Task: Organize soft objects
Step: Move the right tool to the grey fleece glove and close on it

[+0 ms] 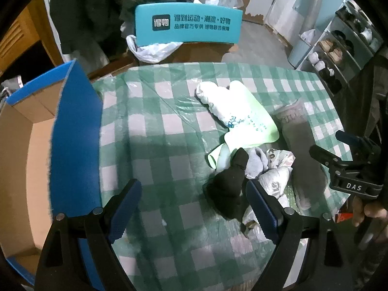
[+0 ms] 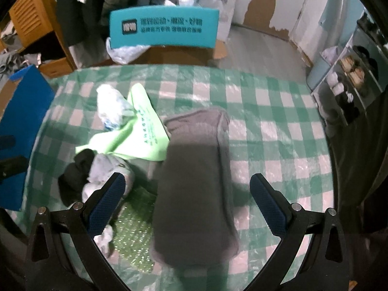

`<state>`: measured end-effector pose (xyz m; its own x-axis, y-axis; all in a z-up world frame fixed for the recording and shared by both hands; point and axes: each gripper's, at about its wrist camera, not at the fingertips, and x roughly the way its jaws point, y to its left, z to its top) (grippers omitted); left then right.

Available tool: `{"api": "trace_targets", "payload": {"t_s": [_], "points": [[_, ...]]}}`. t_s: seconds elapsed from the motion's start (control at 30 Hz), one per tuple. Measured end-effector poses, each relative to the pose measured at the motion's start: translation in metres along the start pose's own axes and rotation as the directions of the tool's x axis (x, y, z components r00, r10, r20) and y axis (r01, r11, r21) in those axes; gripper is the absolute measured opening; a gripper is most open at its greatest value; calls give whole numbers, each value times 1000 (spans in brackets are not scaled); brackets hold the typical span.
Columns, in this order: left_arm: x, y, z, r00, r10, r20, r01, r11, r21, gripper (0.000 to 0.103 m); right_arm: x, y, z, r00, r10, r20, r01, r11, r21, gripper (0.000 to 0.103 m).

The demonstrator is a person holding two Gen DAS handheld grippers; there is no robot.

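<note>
A pile of soft things lies on the green-checked tablecloth (image 1: 155,126): a black sock (image 1: 230,186), a grey sock (image 1: 257,162), white patterned bags (image 1: 276,179), a light green bag (image 1: 247,121), a white bundle (image 1: 213,97) and a folded grey cloth (image 2: 194,181). My left gripper (image 1: 194,206) is open and empty, its right finger beside the black sock. My right gripper (image 2: 186,201) is open and hovers over the grey cloth, which lies between its fingers. The right gripper also shows in the left wrist view (image 1: 349,167).
An open blue cardboard box (image 1: 75,131) stands at the table's left edge, also in the right wrist view (image 2: 21,126). A teal chair back (image 1: 189,24) stands behind the table. A shoe rack (image 1: 339,55) is at the far right.
</note>
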<state>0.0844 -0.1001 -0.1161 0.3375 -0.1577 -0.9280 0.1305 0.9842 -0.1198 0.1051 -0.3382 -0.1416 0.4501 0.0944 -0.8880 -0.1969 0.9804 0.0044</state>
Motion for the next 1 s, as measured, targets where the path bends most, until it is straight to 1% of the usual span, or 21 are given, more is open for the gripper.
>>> {"api": "trace_targets", "payload": {"t_s": [0.17,0.4,0.57,0.7,0.9,0.93,0.97,1.0], "points": [[19,-2,1,1000,-12,-28,12,1000,2,89,21,-8,-4,999,5,-54,-4,1000,23,101],[38,-7,-1,996,-29,-80,29,1000,-5,89,42,-11,-10,994,-24,-106,27,999,24,101],[50,-20,-3,993,-35,-109,38,999,28,89,54,-9,-14,991,-40,-128,41,999,10,101],[61,-25,-4,990,-45,-135,51,998,36,89,63,-10,-17,987,-41,-157,44,999,14,101],[77,-27,-4,985,-60,-161,67,997,37,89,70,-12,-20,982,-26,-187,31,999,26,92],[80,-27,-4,985,-66,-162,72,997,35,88,71,-12,-20,981,-25,-190,30,999,24,91],[81,-27,-4,984,-76,-163,82,996,32,81,72,-12,-20,981,-28,-191,33,999,21,90],[83,-26,-4,982,-91,-168,97,995,27,76,72,-12,-20,981,-28,-190,32,999,20,87]]}}
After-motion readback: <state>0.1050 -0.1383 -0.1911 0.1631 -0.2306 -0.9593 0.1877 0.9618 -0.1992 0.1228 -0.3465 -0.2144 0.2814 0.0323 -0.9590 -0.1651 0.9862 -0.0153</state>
